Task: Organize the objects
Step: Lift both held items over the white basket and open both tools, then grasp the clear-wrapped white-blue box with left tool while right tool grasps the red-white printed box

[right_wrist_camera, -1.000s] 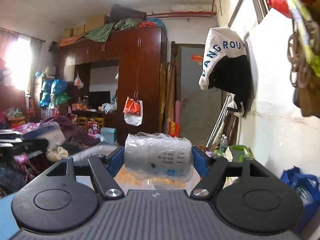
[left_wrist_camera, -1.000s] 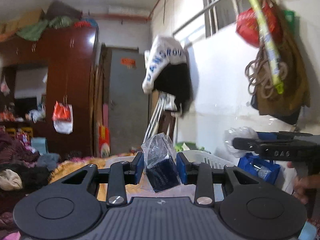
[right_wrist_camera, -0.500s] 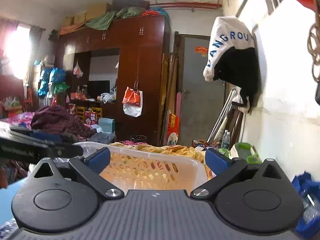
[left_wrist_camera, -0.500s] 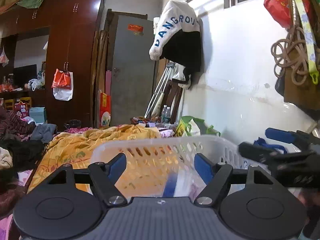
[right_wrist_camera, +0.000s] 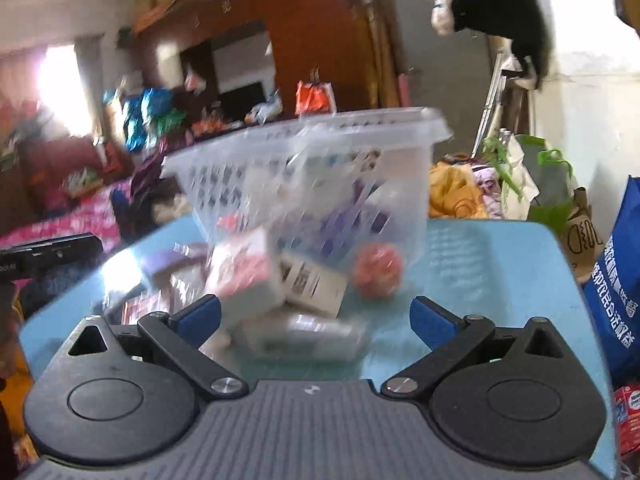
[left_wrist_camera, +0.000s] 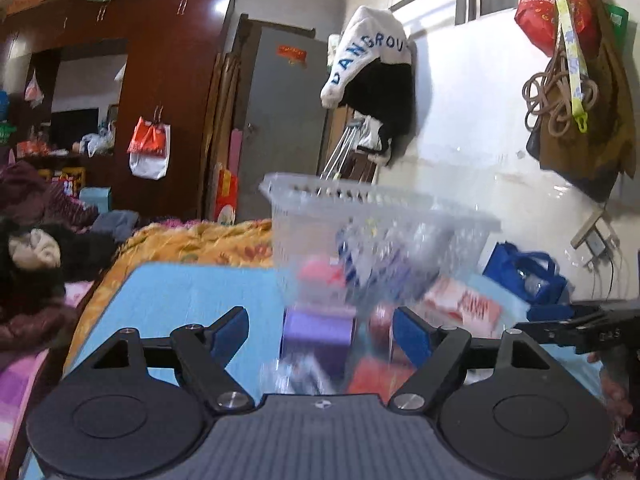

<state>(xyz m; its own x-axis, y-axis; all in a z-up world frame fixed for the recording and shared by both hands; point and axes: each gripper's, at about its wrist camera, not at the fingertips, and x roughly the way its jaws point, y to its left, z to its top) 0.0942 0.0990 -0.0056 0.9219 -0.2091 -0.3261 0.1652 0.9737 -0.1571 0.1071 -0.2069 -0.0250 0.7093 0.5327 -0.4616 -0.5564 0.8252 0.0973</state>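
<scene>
Left gripper [left_wrist_camera: 320, 334] first: its blue pads are spread wide with nothing pinched between them. Just ahead of the gap sits a purple box [left_wrist_camera: 318, 330], blurred, on the light blue table [left_wrist_camera: 188, 292]. Right gripper [right_wrist_camera: 316, 318] is the same story, jaws well apart and gripping nothing, with a clear-wrapped roll [right_wrist_camera: 304, 336] lying on the table right in front of its fingers.

Moving outward, and here is the action: a heap of small packages is piled on the table. In the right wrist view there is a pink-and-white box [right_wrist_camera: 244, 272], a white box with a barcode [right_wrist_camera: 312, 284] leaning against it, and a red ball [right_wrist_camera: 378, 270] just to the side. Above and behind the heap is the clear plastic basket [right_wrist_camera: 420, 128], tilted and motion-blurred; whether it rests on the table or is lifted off it, I cannot tell.

Further out, the left wrist view catches the right gripper at its far right edge. Beyond the table: an orange floral blanket [left_wrist_camera: 192, 242], a dark wooden wardrobe [left_wrist_camera: 168, 80], a grey door [left_wrist_camera: 288, 120], and a blue bag [left_wrist_camera: 524, 272] against the white wall.
</scene>
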